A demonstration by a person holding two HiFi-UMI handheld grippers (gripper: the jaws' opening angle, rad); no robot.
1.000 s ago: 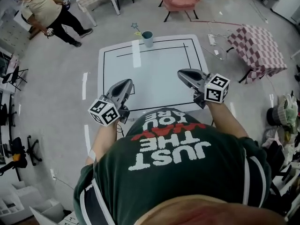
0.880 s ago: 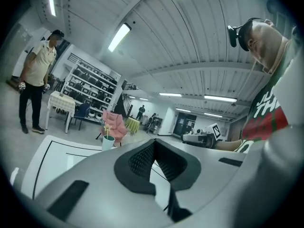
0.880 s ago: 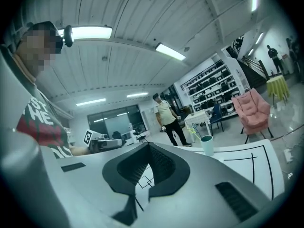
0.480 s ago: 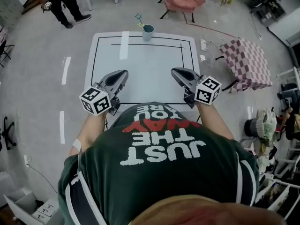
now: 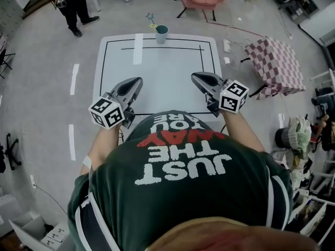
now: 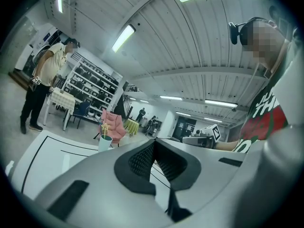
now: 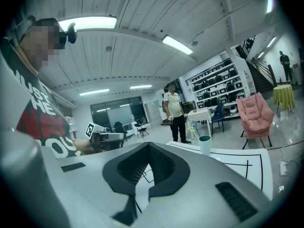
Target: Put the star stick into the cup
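head view, read left to right. left hand-held gripper point(image 5: 137, 80): jaws pressed together with nothing between them, held level over the near edge of the desk point(image 5: 162, 72), close to the person's body. centre, far edge of the desk: the cup point(image 5: 161, 34), upright, with the star stick point(image 5: 152, 20) standing in it and leaning toward the left, its star above the rim. right hand-held gripper point(image 5: 194, 76): jaws likewise closed on nothing, tipped slightly downward, near the desk's right side. both hand-held grippers are well apart from the cup.

judged from this layout, the stick is already placed, so the step in hand is the finish. to do it well, keep both closed hand-held grippers low and back at the near edge, and leave the light cup alone, since a nudge at the rim could tip it off the far edge. the stick's lean looks stable against the rim and seems to need no correction. if a check is wanted, the left gripper view shows cup point(image 6: 105, 142) and stick point(image 6: 104, 128) plainly, with no need to approach.
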